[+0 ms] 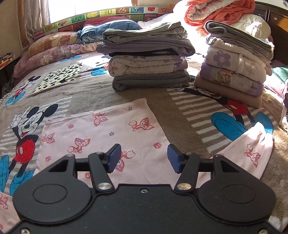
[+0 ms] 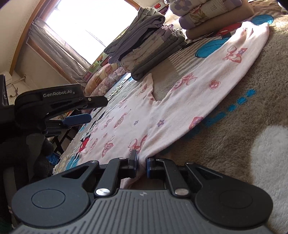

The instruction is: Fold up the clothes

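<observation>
Two folded stacks (image 1: pixel 149 59) (image 1: pixel 234 64) block the far bed; the near blanket (image 1: pixel 100 90) lies free.

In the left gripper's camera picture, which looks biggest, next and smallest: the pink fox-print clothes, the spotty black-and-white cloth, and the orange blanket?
Pink fox-print garment, partly because it lies nearest.
Orange blanket and spotty cloth look about alike; both are farther off, so I won't rank them.

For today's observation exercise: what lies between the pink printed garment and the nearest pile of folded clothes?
Only bare brown blanket, seen in the left wrist view, separates the pink garment from the pile.
</observation>
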Demonstrator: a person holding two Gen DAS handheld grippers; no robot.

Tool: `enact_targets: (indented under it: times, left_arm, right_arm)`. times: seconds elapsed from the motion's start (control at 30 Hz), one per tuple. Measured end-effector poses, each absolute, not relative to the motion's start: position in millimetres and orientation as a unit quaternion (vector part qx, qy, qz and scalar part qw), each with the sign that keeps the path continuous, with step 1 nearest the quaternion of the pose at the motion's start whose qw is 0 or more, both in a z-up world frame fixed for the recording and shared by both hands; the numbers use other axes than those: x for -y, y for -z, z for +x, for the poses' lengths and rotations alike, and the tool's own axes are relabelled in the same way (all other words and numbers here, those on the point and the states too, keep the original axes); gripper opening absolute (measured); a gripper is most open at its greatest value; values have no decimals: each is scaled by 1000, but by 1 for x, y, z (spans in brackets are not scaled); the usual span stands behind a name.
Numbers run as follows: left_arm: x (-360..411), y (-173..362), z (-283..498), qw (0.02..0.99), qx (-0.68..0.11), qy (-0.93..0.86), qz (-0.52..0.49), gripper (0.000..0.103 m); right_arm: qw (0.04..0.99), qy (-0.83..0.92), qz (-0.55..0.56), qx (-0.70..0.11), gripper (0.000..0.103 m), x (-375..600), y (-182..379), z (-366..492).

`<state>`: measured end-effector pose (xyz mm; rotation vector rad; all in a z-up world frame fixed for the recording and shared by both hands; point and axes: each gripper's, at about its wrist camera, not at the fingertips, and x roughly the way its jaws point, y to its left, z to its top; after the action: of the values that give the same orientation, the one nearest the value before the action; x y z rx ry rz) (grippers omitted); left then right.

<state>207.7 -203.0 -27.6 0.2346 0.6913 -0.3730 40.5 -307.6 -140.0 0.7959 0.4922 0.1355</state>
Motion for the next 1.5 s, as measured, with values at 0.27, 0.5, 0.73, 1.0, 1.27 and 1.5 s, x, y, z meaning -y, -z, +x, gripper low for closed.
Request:
enact_targets:
  times: [0.27, 0.5, 0.73, 1.0, 1.27, 1.5]
  left_arm:
    - [270, 44, 275, 886, -390, 157, 197, 56]
    - [321, 77, 290, 837, -418, 132, 329, 56]
    - [342, 89, 311, 809, -413, 98, 407, 57]
    - [358, 97, 339, 786, -413, 62, 456, 58]
    - [371, 109, 342, 752, -390, 43, 530, 58]
    - [368, 116, 342, 737, -379, 23, 559, 58]
  right_arm:
    - [889, -77, 384, -238, 9, 310, 140, 42]
    - [875, -85, 410, -243, 8, 316, 144, 47]
    - [863, -88, 432, -245, 8, 320, 146, 49]
    - [854, -87, 450, -247, 8, 322, 148, 51]
    - [850, -88, 456, -248, 8, 323, 148, 50]
    - [845, -87, 465, -249, 8, 325, 149, 51]
